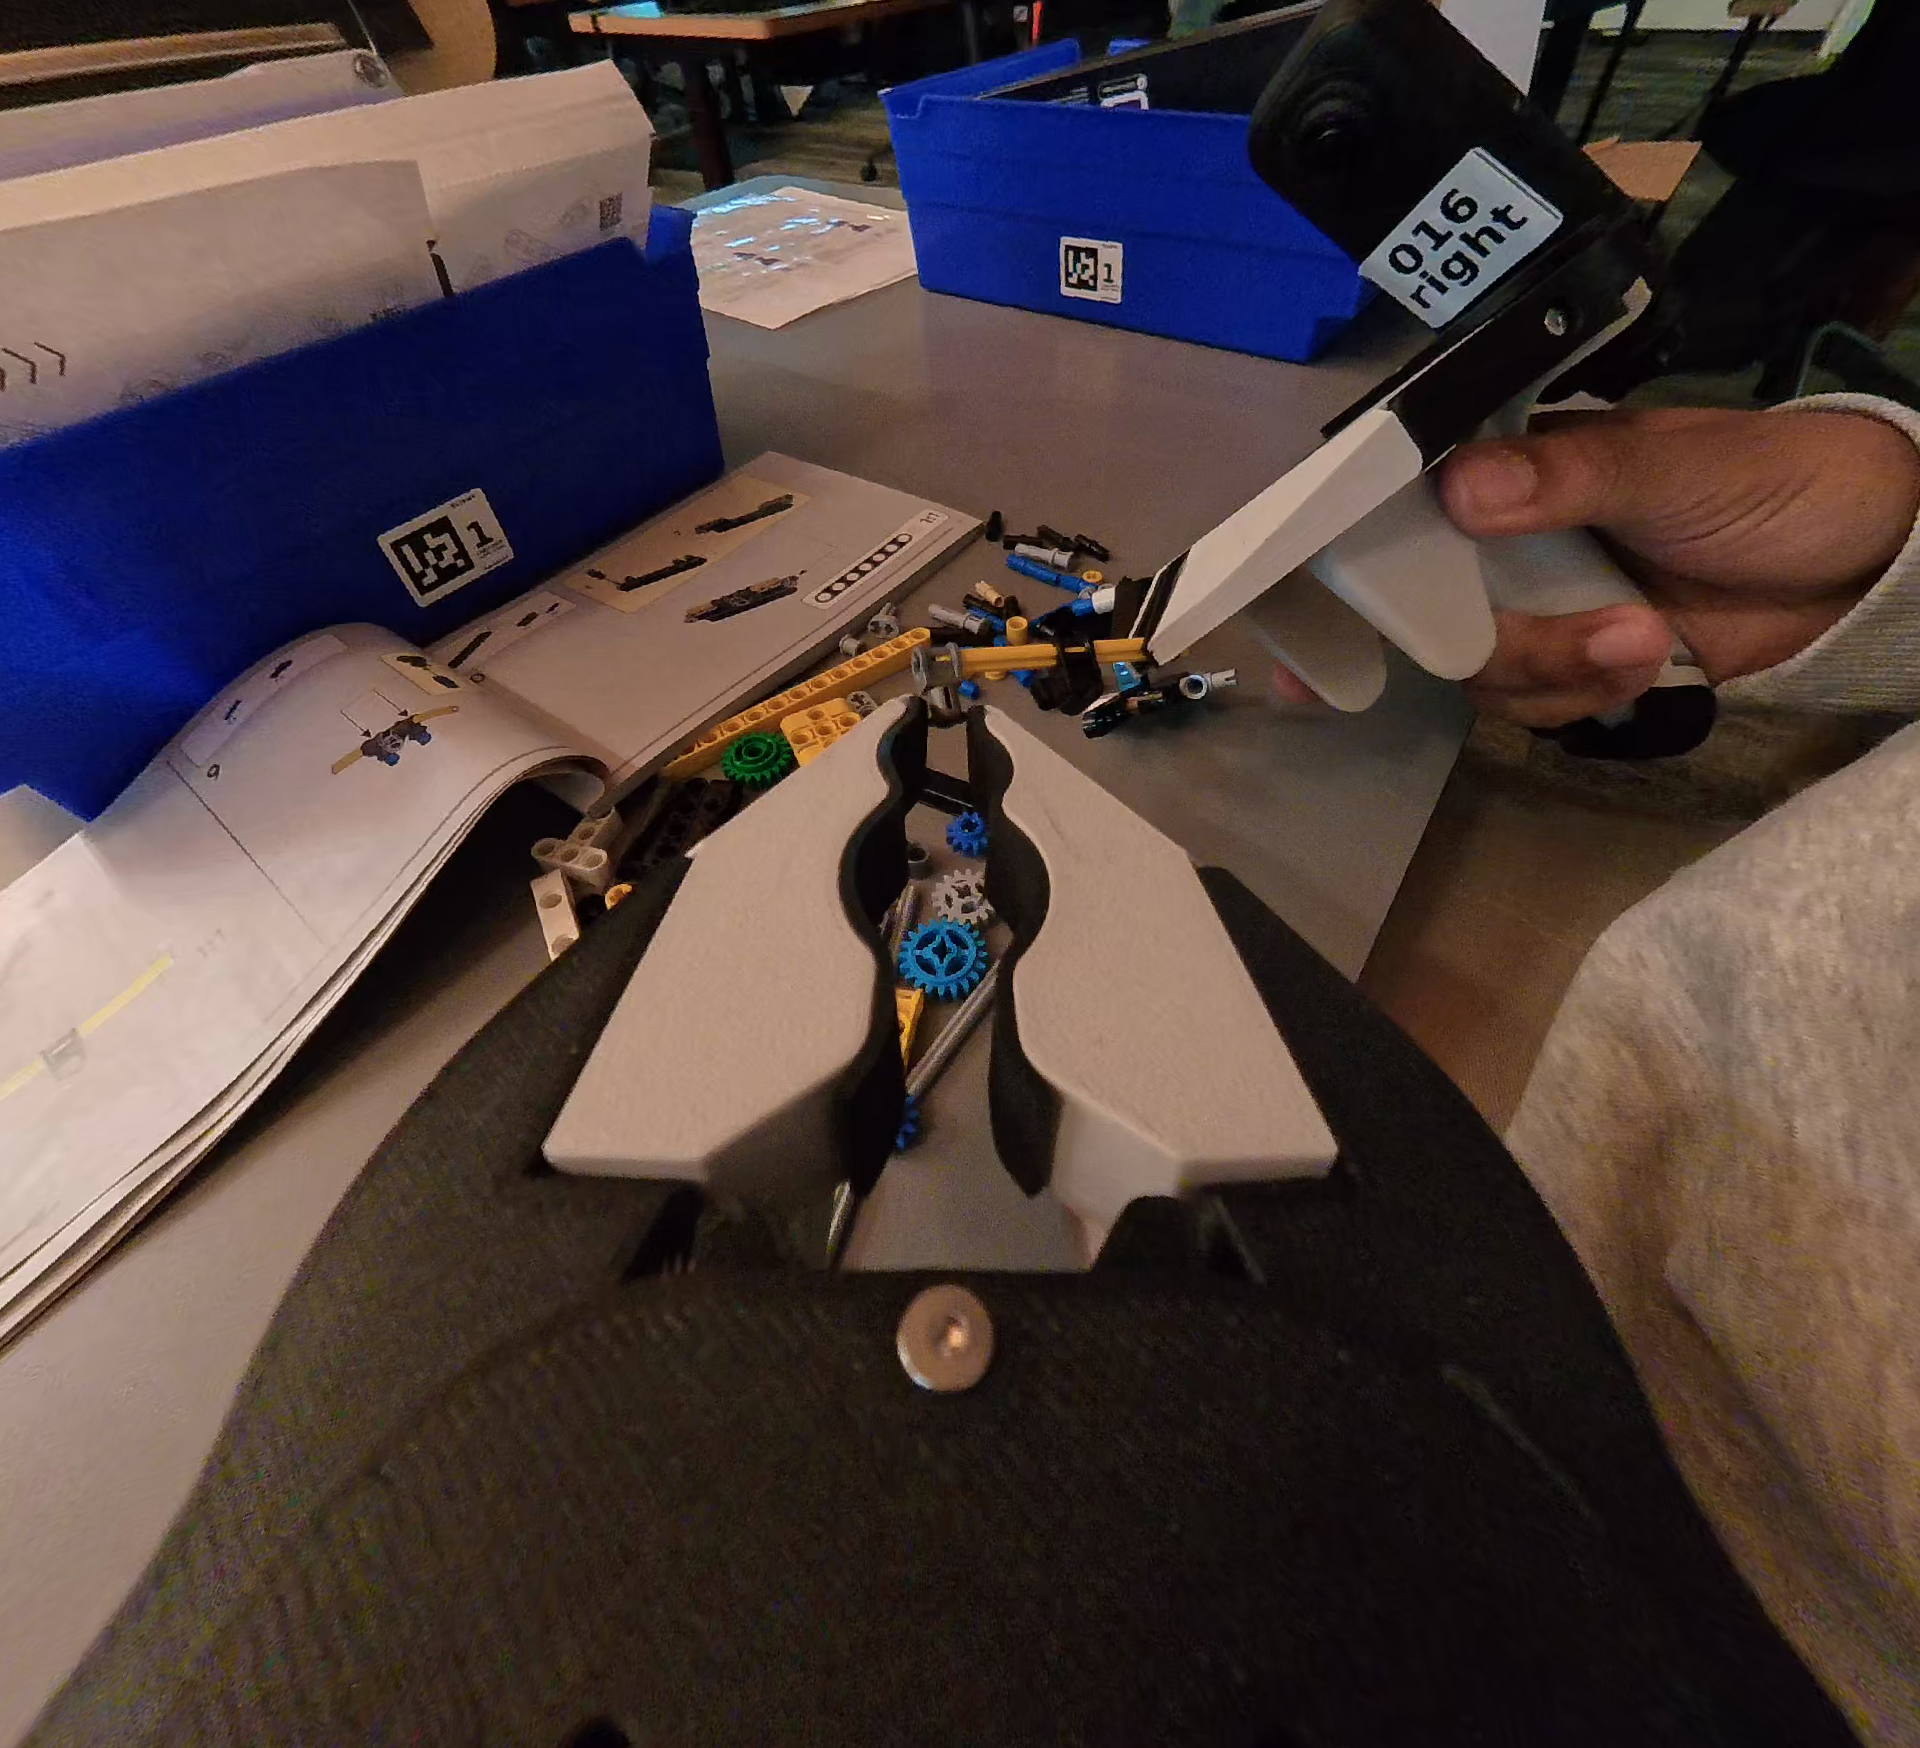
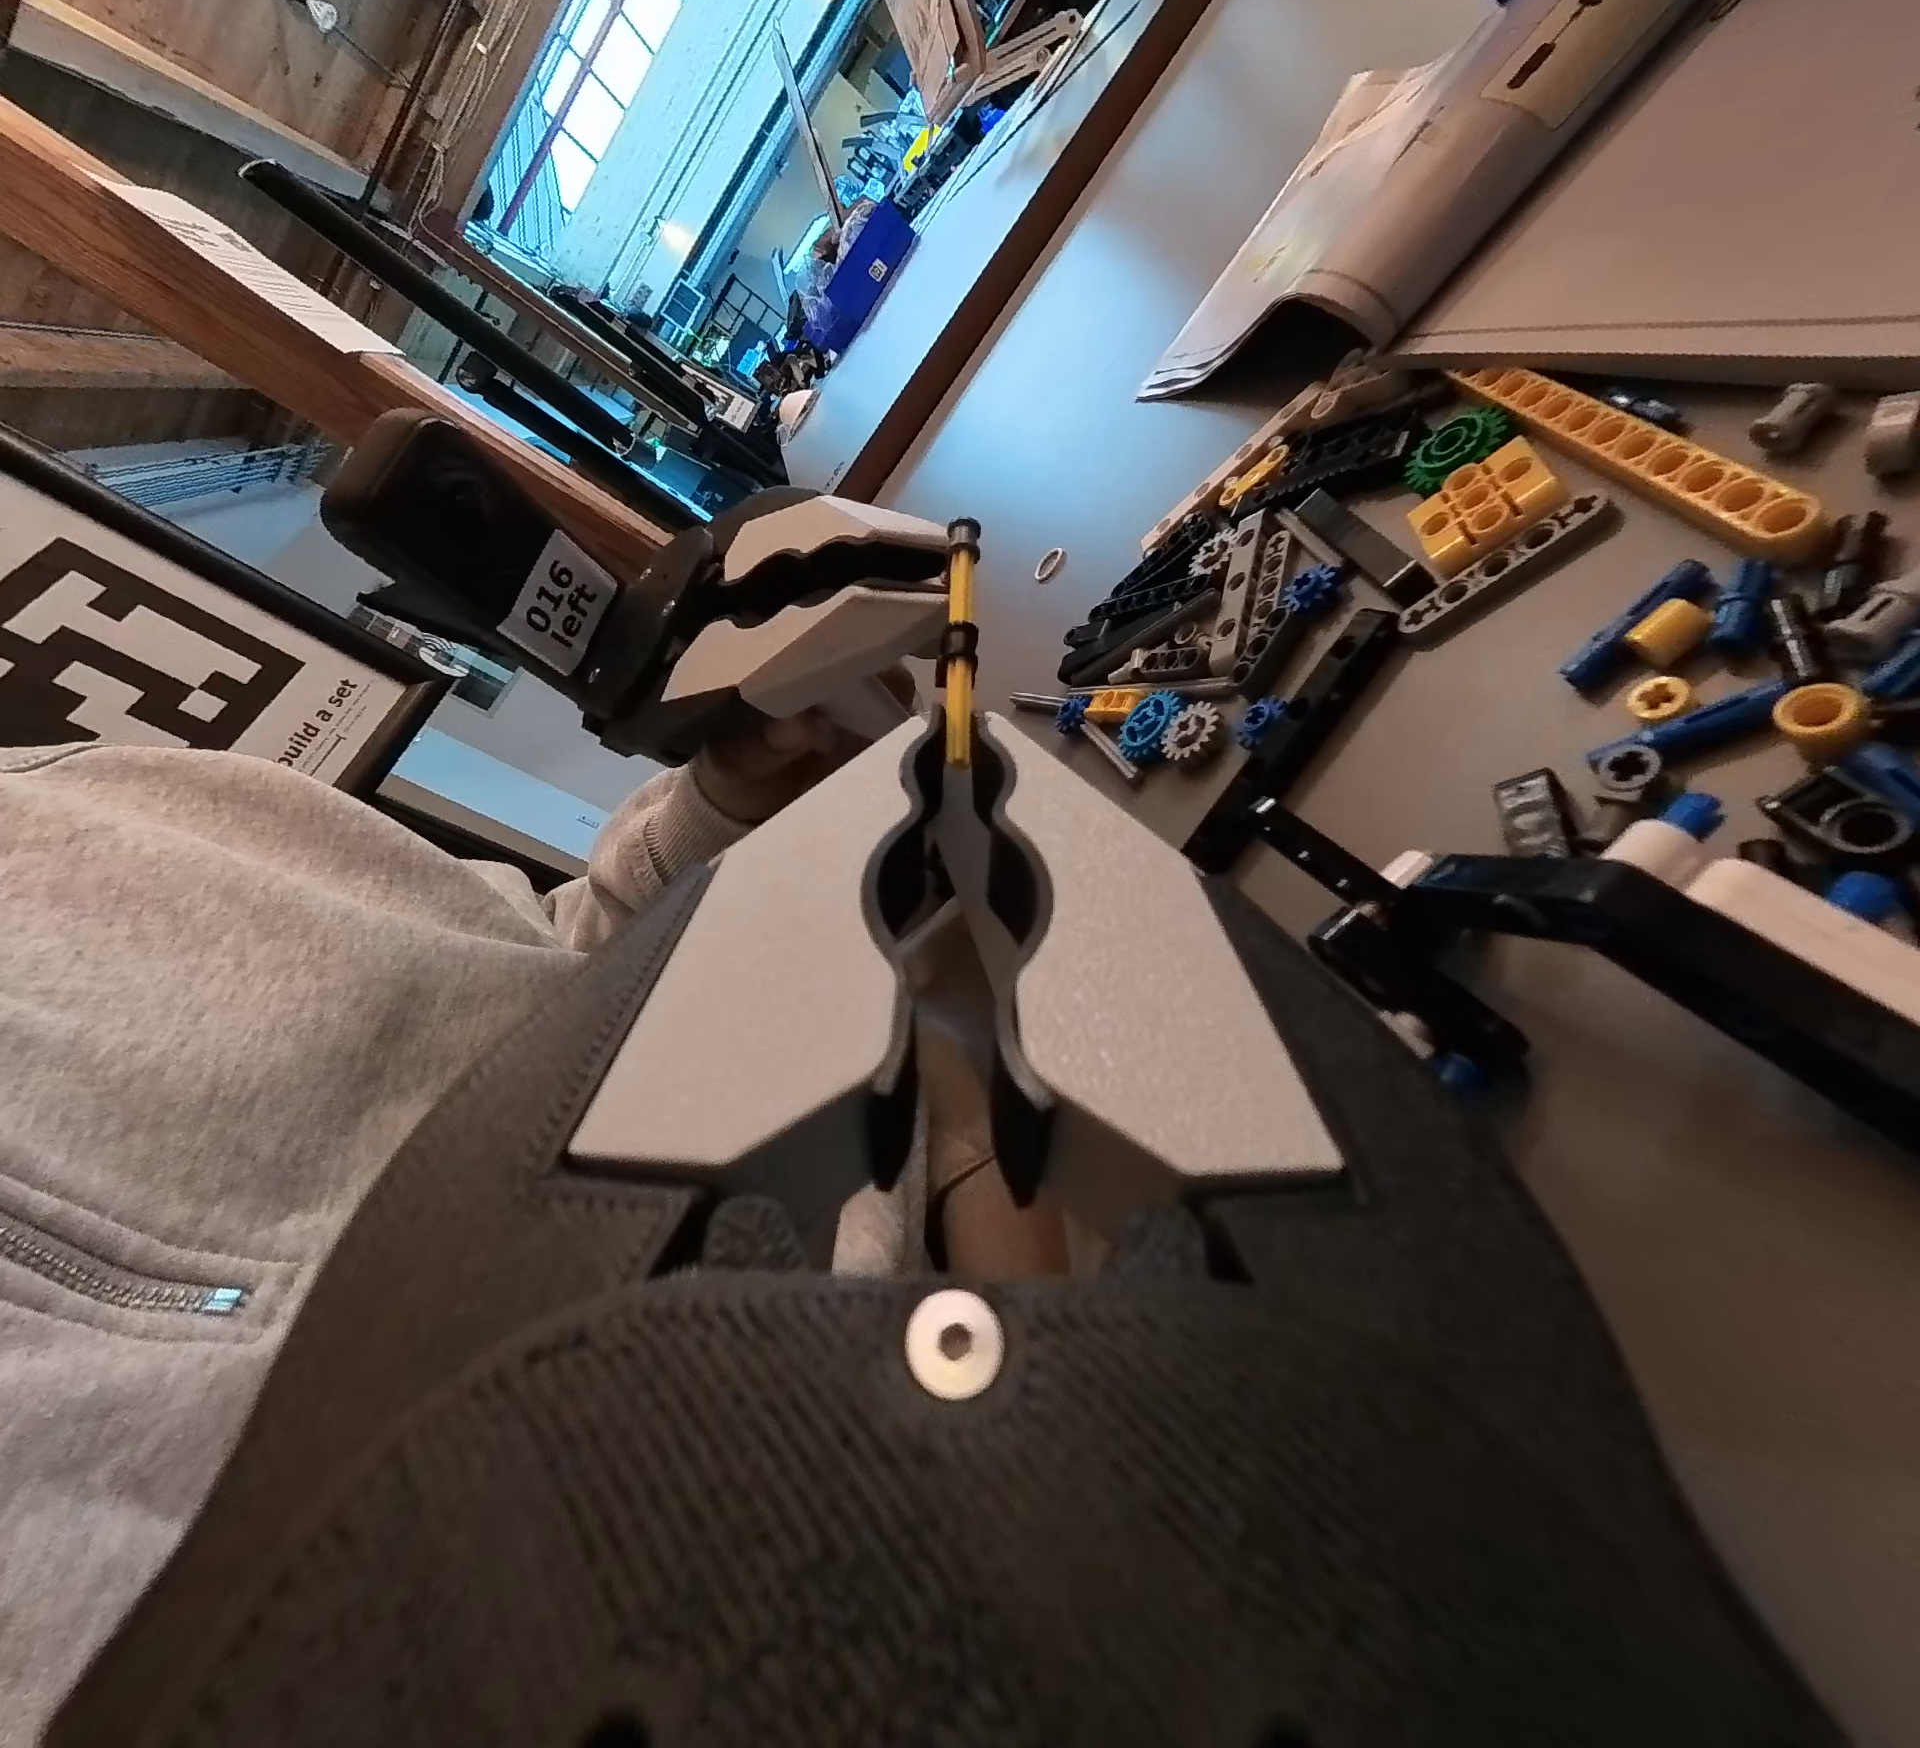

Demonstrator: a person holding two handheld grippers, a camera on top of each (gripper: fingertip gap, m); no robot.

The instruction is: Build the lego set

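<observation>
The yellow axle (image 2: 962, 649) spans the gap between both grippers above the desk (image 1: 1039, 410), one end clamped in the closed jaws of the right gripper (image 2: 954, 742), the far end pinched at the nearly-closed left gripper (image 1: 940, 711) tips.

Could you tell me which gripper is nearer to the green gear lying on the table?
Left. The left gripper hovers just right of the green gear; the right gripper is farther right, beyond the left.
</observation>
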